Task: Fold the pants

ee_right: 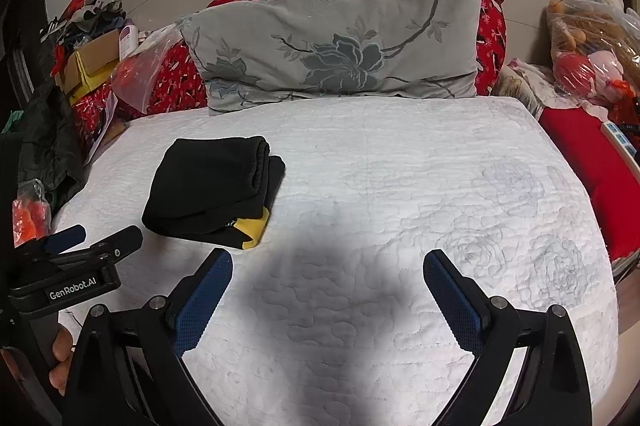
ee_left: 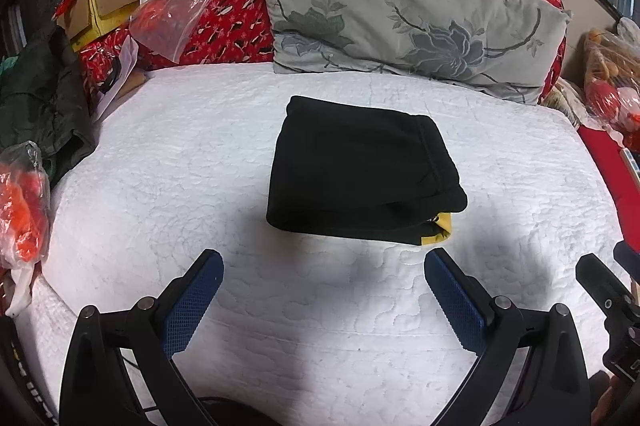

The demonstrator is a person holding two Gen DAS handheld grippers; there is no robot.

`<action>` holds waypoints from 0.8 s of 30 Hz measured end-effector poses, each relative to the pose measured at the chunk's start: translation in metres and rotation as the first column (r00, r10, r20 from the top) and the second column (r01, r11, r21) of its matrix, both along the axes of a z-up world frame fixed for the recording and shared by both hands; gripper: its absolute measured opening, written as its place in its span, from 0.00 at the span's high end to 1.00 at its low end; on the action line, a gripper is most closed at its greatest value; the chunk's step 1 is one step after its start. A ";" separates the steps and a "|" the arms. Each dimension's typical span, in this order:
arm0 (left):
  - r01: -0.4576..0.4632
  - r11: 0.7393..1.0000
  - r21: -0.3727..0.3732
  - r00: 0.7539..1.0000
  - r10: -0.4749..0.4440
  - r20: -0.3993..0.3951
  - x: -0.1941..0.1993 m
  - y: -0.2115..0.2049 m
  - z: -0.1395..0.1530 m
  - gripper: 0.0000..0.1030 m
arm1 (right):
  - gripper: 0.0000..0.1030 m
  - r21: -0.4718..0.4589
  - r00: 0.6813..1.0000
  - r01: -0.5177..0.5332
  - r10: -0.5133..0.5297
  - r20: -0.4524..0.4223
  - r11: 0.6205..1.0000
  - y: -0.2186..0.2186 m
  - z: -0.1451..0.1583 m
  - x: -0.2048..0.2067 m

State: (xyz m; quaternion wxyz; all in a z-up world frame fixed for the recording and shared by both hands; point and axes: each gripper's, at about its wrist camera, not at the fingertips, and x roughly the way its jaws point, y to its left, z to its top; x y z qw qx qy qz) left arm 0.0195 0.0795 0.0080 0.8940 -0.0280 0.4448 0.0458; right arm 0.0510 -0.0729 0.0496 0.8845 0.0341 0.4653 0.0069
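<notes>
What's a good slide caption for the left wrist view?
Black pants lie folded on the white quilted bed, open left gripper hovering empty in front.

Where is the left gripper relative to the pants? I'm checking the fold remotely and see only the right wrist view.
Observer: The left gripper hovers over the white quilted bedspread, open and empty, aimed at the folded black pants.
Operator: Does the fold's left edge look tidy?
Observer: Yes, in the left wrist view that edge runs as one smooth, rounded fold.
Operator: Does the yellow patch show elsewhere?
Observer: Only at the near right corner, where the yellow patch peeks out under the top layer.
</notes>
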 end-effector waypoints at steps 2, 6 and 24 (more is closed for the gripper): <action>0.000 1.000 -0.002 1.000 0.000 -0.003 0.000 -0.001 0.000 0.01 | 0.05 0.001 1.000 0.003 -0.003 -0.002 1.000 -0.001 -0.001 -0.001; 0.005 1.000 -0.008 1.000 -0.005 -0.012 0.002 -0.001 -0.002 0.01 | 0.05 0.002 1.000 0.006 -0.006 -0.006 1.000 -0.001 -0.002 -0.001; 0.024 1.000 -0.014 0.999 -0.024 -0.041 0.007 -0.008 -0.005 0.01 | 0.06 0.010 0.999 0.042 -0.042 -0.030 0.999 -0.014 -0.008 0.001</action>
